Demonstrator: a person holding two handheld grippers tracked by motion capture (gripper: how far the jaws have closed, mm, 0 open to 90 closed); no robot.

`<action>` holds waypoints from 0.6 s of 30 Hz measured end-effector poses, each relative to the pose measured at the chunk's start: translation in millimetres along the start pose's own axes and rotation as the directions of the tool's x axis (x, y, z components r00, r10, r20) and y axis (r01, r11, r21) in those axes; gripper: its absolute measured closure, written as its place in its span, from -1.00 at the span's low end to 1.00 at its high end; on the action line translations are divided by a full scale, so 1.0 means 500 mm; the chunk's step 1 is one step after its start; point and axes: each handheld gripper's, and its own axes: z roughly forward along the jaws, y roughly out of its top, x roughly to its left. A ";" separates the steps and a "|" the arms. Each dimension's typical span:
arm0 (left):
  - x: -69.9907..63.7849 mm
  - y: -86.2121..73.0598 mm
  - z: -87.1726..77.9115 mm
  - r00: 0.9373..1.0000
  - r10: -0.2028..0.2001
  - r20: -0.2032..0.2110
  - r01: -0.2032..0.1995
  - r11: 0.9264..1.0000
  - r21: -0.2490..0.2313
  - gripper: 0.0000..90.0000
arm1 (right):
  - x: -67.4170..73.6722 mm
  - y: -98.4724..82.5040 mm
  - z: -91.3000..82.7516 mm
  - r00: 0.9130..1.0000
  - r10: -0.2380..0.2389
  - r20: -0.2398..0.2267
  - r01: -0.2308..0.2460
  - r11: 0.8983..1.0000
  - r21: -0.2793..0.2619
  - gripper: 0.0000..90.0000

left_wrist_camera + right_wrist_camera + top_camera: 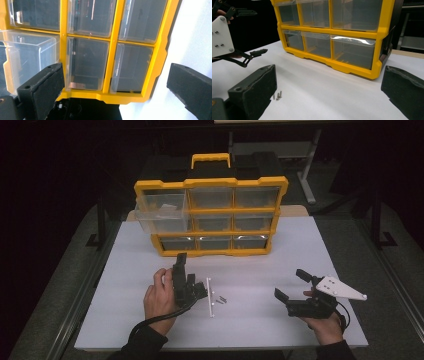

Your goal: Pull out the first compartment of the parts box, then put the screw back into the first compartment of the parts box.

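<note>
A yellow organizer [212, 182] with clear drawers stands upright at the back of the white table [125, 270]. Its top-left drawer [162, 212] is pulled out. My left gripper [190, 275] lies turned on its side in front of the organizer, jaws wide apart and nothing between them. The left gripper view looks between its open jaws at the organizer frame [113, 50] and the pulled-out drawer [27, 57]. A few small screws [220, 298] lie on the table just right of it. My right gripper [291, 285] hovers open and empty at the front right.
In the right gripper view the screws [277, 95] lie near its left jaw, with the organizer [384, 32] beyond and the left gripper's white plate [220, 35] at the upper left. A dark floor surrounds the table.
</note>
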 end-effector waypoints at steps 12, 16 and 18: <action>-0.028 0.007 0.007 0.996 -0.077 0.036 0.077 0.997 0.013 -0.98 | -0.001 0.000 0.000 1.000 0.000 0.000 0.000 1.000 -0.002 -1.00; -0.027 0.011 0.009 0.983 -0.176 0.051 0.174 0.984 0.039 -0.98 | -0.001 0.000 -0.001 1.000 -0.001 -0.002 0.001 1.000 -0.006 -1.00; -0.031 0.016 0.008 0.974 -0.218 0.060 0.216 0.975 0.045 -0.98 | 0.000 0.000 -0.001 1.000 0.005 -0.001 -0.005 1.000 -0.001 -1.00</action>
